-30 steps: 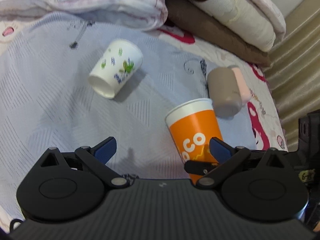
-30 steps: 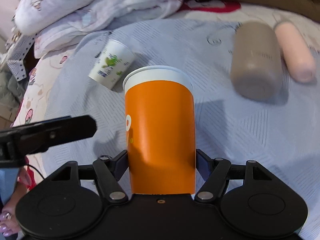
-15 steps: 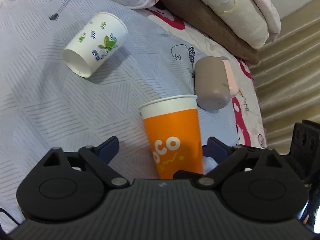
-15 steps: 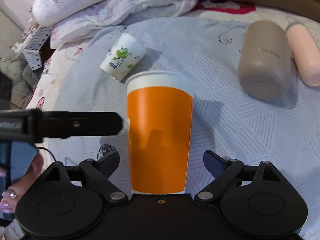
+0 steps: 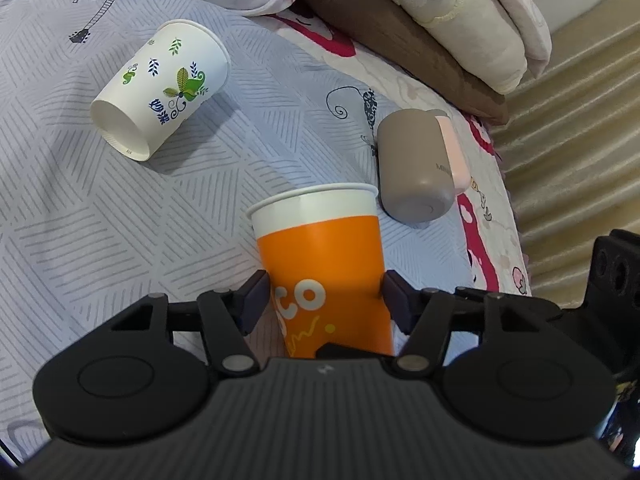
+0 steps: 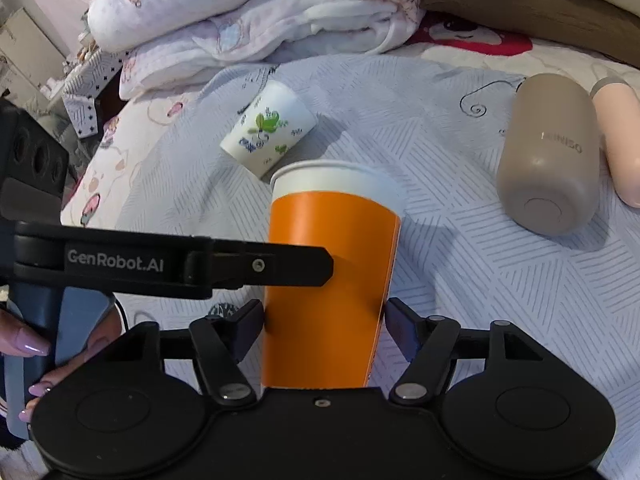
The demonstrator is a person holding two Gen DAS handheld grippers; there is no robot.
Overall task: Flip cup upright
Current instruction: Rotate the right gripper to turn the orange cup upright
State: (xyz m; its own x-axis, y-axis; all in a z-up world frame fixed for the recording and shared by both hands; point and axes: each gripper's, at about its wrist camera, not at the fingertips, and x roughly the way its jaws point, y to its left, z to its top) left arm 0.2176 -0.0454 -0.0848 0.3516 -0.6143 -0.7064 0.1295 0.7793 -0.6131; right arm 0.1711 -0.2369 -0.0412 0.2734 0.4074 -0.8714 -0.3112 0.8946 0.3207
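An orange paper cup (image 5: 324, 264) with a white rim band stands upright on the grey bedspread, mouth up. My left gripper (image 5: 324, 300) is shut on the orange cup, its pads pressing both sides of the lower body. My right gripper (image 6: 324, 320) brackets the same cup (image 6: 332, 280); its pads sit at the cup's sides and contact is hard to judge. One left finger (image 6: 256, 266) crosses the cup in the right wrist view. A white floral paper cup (image 5: 160, 92) lies on its side to the far left; it also shows in the right wrist view (image 6: 272, 128).
A taupe tumbler (image 5: 412, 168) and a pink bottle (image 5: 452, 148) lie on their sides to the right of the orange cup. Folded blankets (image 6: 260, 12) and pillows (image 5: 440, 20) pile along the back. The bed edge (image 5: 516, 240) drops off on the right.
My left gripper moved in around the orange cup and closed on it. My right gripper, open half a second ago, narrowed back to the cup's sides. The cup now stands upright.
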